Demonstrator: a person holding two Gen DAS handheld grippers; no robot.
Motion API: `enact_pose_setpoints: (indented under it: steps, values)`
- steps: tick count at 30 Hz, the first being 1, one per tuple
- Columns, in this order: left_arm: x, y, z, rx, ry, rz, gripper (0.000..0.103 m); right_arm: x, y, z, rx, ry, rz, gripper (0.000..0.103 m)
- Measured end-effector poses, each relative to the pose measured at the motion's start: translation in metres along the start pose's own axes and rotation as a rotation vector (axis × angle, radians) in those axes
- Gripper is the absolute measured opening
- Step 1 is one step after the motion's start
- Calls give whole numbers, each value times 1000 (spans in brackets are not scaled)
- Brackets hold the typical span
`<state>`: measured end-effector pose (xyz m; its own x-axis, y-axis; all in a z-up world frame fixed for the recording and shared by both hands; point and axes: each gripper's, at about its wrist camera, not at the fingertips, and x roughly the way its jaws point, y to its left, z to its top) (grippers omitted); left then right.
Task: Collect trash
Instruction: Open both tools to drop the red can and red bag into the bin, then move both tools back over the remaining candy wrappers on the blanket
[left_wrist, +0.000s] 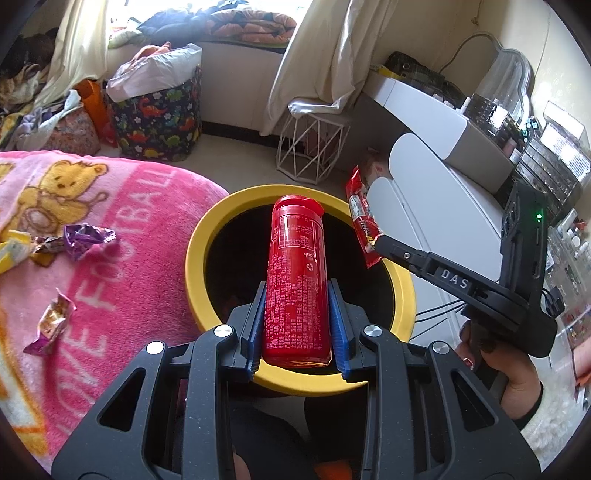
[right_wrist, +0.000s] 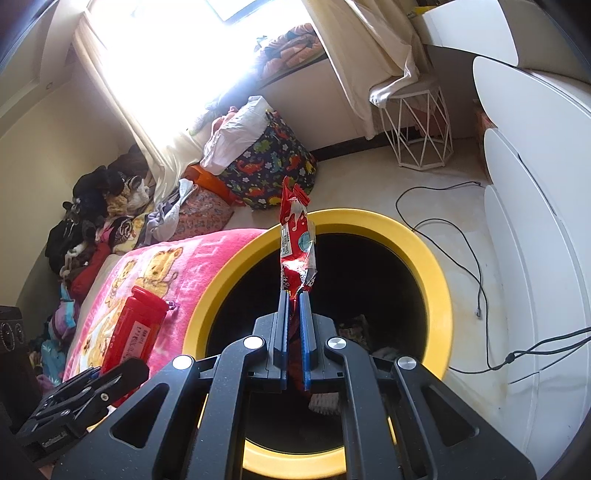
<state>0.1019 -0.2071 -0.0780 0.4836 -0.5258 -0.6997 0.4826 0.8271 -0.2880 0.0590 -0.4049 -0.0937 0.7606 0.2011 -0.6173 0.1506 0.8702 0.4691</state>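
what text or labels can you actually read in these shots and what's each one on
"DAS": on a light tag on the right tongs, seen from the left wrist view.
"FOOTBALL", partly visible, and "OVE" below it: white letters on the pink blanket.
Red bottle: dense white print and a recycling mark, too small to read.
Red wrapper: white label with print, too blurred to read.
Purple wrappers: no legible text.

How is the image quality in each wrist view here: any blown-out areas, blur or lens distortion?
Left wrist view: evenly lit and sharp; the print on the red bottle is crisp, though fisheye bends the white dresser. Right wrist view: the window is blown out to white, washing out the curtain beside it; the red wrapper stays sharp, and the bin's yellow rim looks warped.
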Motion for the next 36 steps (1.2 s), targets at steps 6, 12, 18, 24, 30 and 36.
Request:
enact_pose_setpoints:
  steps: [6, 12, 18, 24, 30, 36]
  values:
    - [13, 3, 2, -19, 21, 0, 24, -1, -8, -2, 13, 11, -6, 7]
    - [16, 5, 3, -43, 20, 21, 42, -3, -12, -2, 20, 9, -9, 16]
    - [4, 7, 3, -46, -27, 72, 79, -5, -10, -2, 36, -1, 0, 44]
    - [-12, 13, 4, -47, -78, 119, 89, -6, 2, -2, 12, -6, 9, 55]
    - [-31, 20, 7, -54, -134, 157, 91, -9, 17, -2, -24, -16, 28, 62]
    - [-47, 28, 10, -67, -181, 195, 92, -12, 33, -3, -54, -18, 46, 65]
